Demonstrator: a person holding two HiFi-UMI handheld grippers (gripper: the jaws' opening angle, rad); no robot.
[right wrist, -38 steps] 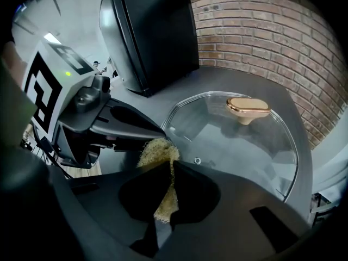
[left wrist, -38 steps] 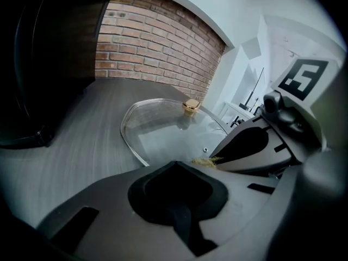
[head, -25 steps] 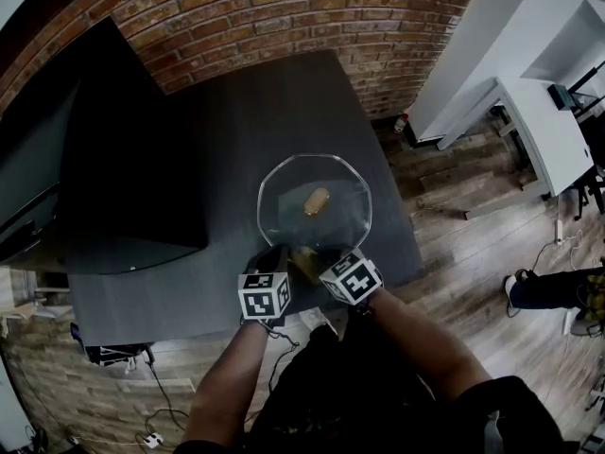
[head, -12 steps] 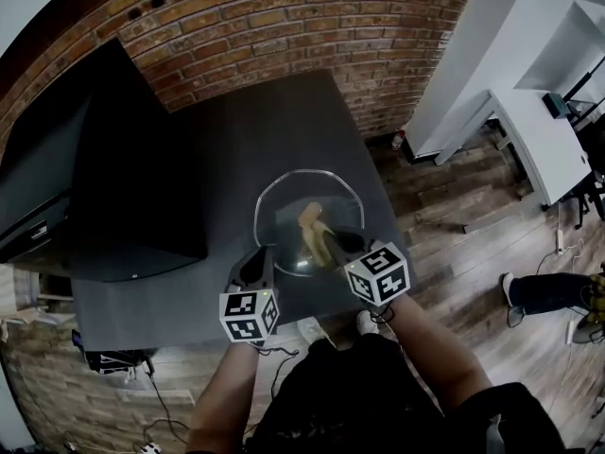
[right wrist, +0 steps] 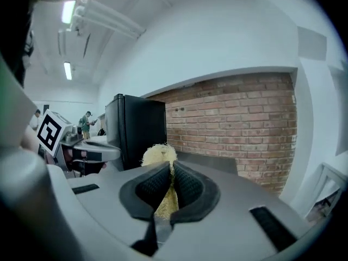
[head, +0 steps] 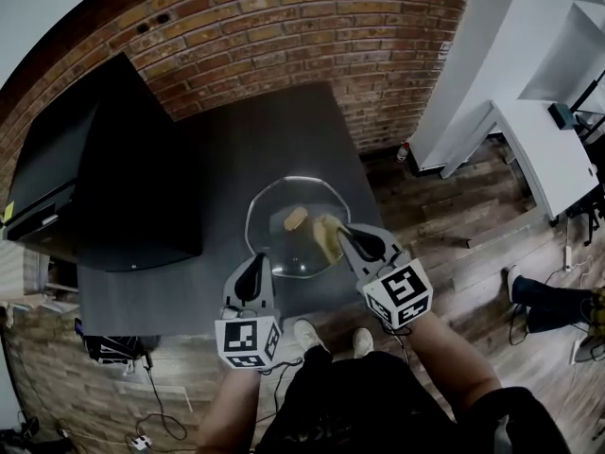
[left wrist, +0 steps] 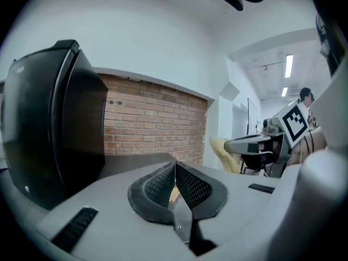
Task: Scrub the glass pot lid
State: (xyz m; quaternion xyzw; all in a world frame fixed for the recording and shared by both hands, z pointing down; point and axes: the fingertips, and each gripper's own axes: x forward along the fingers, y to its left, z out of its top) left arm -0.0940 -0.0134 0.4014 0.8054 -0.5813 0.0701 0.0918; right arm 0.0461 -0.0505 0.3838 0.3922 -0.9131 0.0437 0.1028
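The round see-through glass pot lid lies flat on the dark grey bench. It sits near the front edge, and the small tan knob in its middle points up. A big black box stands on the bench to the left. A red brick wall is behind it all.

The right tongs are clamped on a yellow, stringy scrubbing pad. In the right gripper view the pad sticks out past the closed tips of the tongs. From above, the pad hangs over the right side of the lid, close to the knob. It is hard to tell if it touches the glass.

The left tongs are pressed together, and nothing can be seen held in them. They sit just beside the lid's near left edge. In the left gripper view their tips meet in one line.

The step in hand looks like getting the pad onto the glass to scrub. Next, the pad likely needs to press down on the glass and rub round and round. The lid is smooth and could slide on the bench. So the left tongs may need to hold its edge steady.
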